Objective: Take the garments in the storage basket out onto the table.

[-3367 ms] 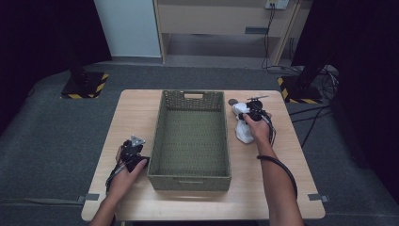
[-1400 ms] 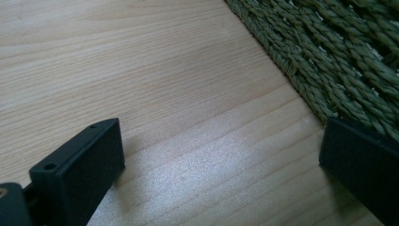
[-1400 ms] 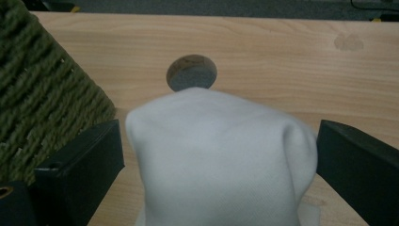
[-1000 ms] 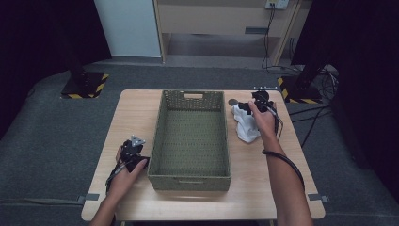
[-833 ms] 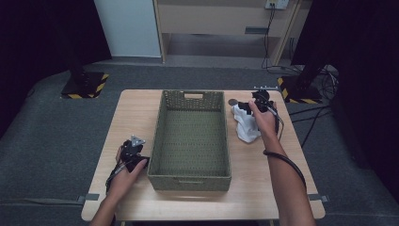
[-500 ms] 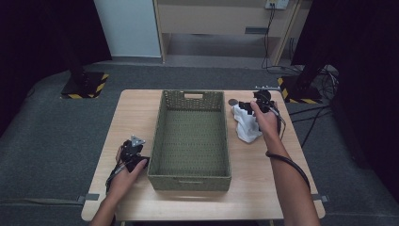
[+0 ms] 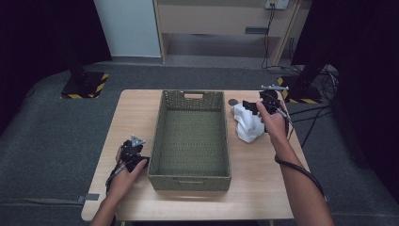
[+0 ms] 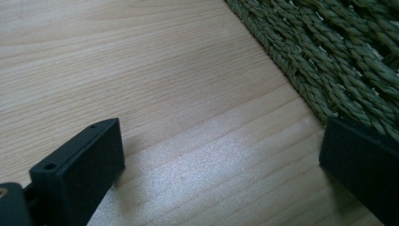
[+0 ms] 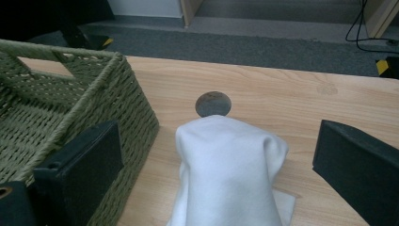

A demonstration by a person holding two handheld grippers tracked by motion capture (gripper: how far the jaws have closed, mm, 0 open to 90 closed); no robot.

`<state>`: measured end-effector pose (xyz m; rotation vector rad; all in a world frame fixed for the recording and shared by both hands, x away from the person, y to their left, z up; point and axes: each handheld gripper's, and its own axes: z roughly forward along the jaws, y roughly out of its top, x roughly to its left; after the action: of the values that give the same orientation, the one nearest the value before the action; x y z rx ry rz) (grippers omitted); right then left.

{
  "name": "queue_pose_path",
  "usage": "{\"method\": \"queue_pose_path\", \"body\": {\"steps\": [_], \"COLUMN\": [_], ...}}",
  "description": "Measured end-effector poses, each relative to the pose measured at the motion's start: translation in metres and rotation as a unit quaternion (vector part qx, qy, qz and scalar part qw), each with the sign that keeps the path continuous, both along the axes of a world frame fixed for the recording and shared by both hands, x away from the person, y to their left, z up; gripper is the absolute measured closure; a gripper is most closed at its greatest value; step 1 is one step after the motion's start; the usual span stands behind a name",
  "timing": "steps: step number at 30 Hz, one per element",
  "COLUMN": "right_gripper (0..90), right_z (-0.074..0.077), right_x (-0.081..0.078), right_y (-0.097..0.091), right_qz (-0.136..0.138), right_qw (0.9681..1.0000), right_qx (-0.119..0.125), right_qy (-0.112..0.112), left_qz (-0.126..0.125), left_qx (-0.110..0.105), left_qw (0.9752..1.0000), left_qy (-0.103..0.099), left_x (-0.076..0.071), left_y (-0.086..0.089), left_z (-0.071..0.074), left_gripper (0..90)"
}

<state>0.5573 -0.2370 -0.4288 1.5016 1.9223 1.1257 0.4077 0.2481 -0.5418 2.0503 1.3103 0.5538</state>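
A crumpled white cloth (image 7: 248,123) lies on the light wooden table (image 7: 141,108) just to the right of the rectangular green woven basket (image 7: 190,173), near that basket's far end. In the high view the cloth's long axis runs roughly from the far side of the table toward the person, leaning a little to the right, with its far end bunched up under the right gripper (image 7: 258,106). In the right gripper view the cloth (image 9: 230,174) rises as a rounded hump between the two black fingers (image 9: 80,169), its raised end pointing away toward a small dark round disc (image 9: 213,103) that lies flat on the table just beyond it. The right gripper's fingers stand wide apart on either side of the cloth, not closed on it; whether they touch it cannot be told. The left gripper (image 7: 134,153) rests low over the table at the basket's near left corner; in the left gripper view its fingers (image 8: 82,174) are spread wide over bare wood, with nothing between them, and the basket's woven wall (image 8: 339,61) runs just beside the right one.
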Motion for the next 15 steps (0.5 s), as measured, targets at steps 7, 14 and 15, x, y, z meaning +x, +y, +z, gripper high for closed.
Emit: {"method": "queue_pose_path", "body": {"steps": [7,14,15], "right_gripper": [3.2,2.7,2.7], "right_z": [0.001,0.0,0.0], "right_x": [-0.01,-0.023,-0.024], "right_y": [-0.004,-0.004,-0.004], "right_qz": [-0.009,0.004,0.004], "right_qw": [0.9998,1.0,1.0], "right_qx": [-0.014,-0.006,-0.004], "right_qy": [0.006,0.002,0.002], "left_qz": [0.0,0.0,0.0], "left_qx": [0.0,0.0,0.0], "left_qw": [1.0,1.0,1.0], "left_qy": [0.0,0.0,0.0], "left_x": [0.0,0.0,0.0], "left_y": [0.0,0.0,0.0], "left_z": [0.0,0.0,0.0], "left_gripper": [0.0,0.0,0.0]}}
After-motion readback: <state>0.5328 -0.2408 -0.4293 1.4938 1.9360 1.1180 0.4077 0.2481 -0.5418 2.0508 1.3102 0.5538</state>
